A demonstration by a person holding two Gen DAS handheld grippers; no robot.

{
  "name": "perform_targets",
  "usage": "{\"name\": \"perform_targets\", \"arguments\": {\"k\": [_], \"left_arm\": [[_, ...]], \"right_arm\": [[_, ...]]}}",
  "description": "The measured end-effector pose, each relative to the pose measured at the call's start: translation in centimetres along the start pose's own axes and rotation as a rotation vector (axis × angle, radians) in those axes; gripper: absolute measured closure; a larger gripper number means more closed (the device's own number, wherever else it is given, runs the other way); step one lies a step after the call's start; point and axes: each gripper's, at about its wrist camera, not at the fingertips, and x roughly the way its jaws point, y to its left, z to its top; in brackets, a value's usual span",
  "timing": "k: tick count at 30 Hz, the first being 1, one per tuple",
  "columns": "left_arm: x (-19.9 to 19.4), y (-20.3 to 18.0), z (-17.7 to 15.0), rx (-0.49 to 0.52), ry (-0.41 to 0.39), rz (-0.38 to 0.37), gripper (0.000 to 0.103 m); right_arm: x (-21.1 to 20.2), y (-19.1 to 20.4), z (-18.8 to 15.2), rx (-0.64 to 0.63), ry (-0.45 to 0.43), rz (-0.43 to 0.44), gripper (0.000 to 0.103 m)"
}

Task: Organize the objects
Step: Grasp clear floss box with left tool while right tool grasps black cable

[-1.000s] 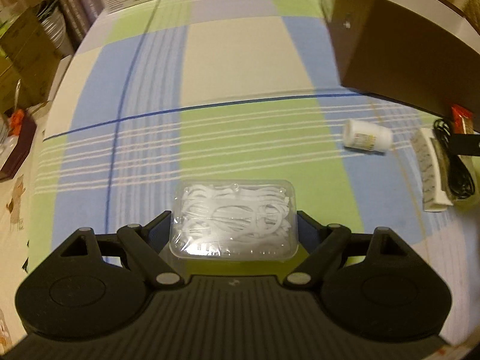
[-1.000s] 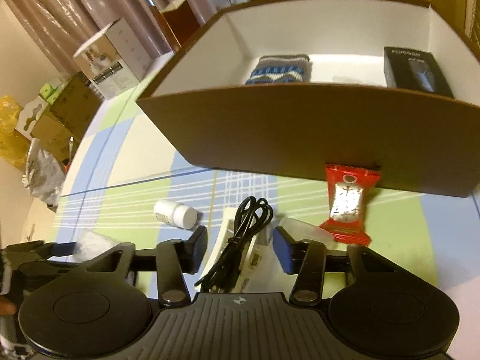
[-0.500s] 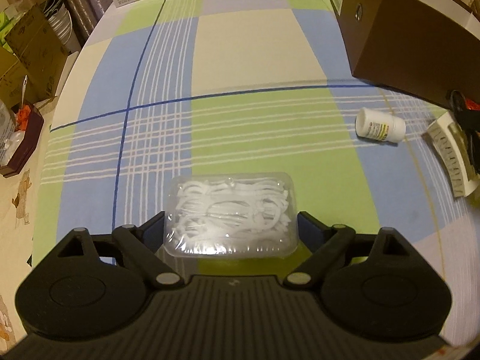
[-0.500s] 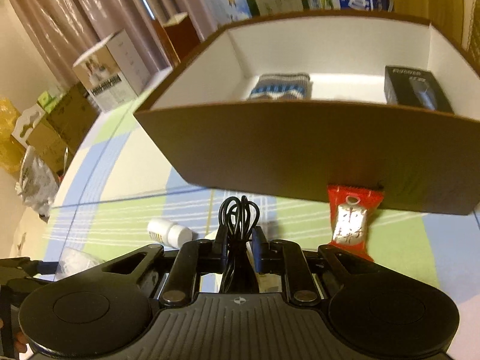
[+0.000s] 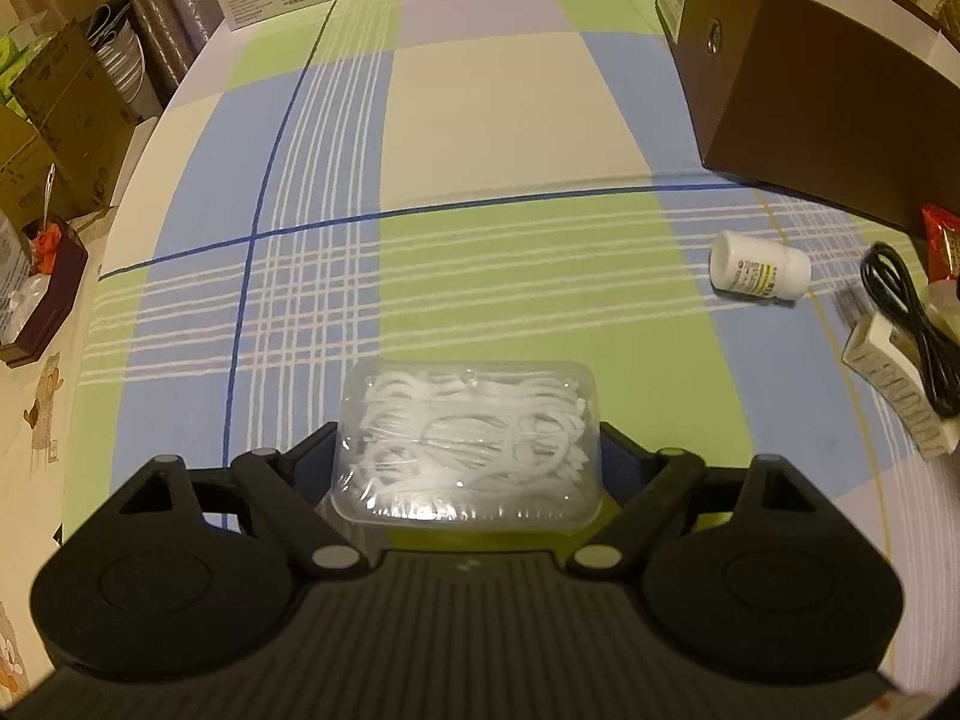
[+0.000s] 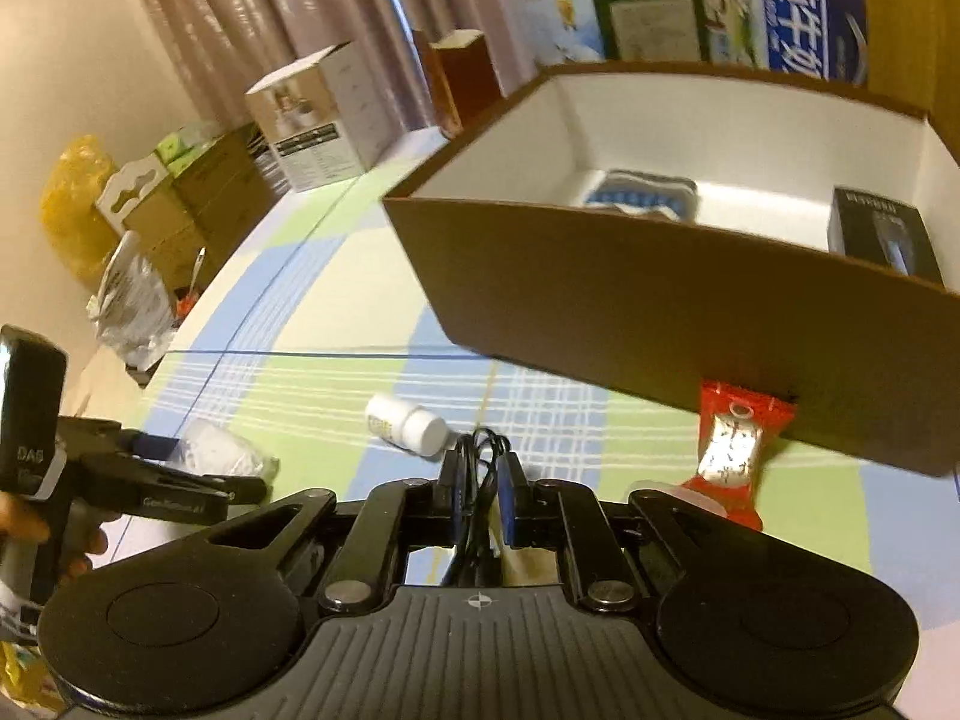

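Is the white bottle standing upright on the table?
No, the white bottle lies on its side on the checked tablecloth.

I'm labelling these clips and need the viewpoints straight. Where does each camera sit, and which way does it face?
Left wrist: on the left gripper, looking steeply down at its floss-pick box on the tablecloth.
Right wrist: on the right gripper, shut on the black cable, facing the brown box; a hand shows.
Shared: white bottle, red candy.

A checked cloth is spread over the desk [image 5: 492, 120]. On it are seen a brown box [image 5: 828, 108], a white bottle [image 5: 759, 267] lying sideways, a clear floss-pick case [image 5: 465, 441] and a red sachet [image 6: 735, 450].
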Motion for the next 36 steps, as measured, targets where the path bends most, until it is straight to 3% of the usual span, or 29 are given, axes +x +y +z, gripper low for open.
{"name": "perform_targets", "arguments": {"k": [2,4,6,15,22,25,36], "left_arm": [[-0.1,0.2,-0.2,-0.004,0.0,0.002,0.018],[-0.1,0.3,-0.3,-0.013,0.001,0.001,0.018],[-0.2,0.4,-0.5,-0.013,-0.001,0.002,0.018],[-0.2,0.5,-0.7,-0.017,-0.001,0.004,0.018],[-0.3,0.7,-0.8,-0.024,0.0,0.006,0.018],[-0.3,0.7,-0.8,-0.026,0.001,0.003,0.018],[0.0,0.8,-0.2,-0.032,-0.001,-0.011,0.019]], "right_arm": [[-0.5,0.2,-0.3,-0.001,-0.006,0.012,0.092],[-0.8,0.4,-0.7,-0.034,0.017,0.008,0.075],[-0.7,0.7,-1.4,-0.077,0.054,-0.031,0.07],[0.2,1.7,-1.6,-0.103,0.048,-0.043,0.071],[3.5,2.0,-1.3,-0.128,0.092,-0.075,0.081],[4.4,2.1,-1.5,-0.137,0.084,-0.081,0.09],[3.9,1.7,-1.2,-0.075,0.059,-0.07,0.092]]}}
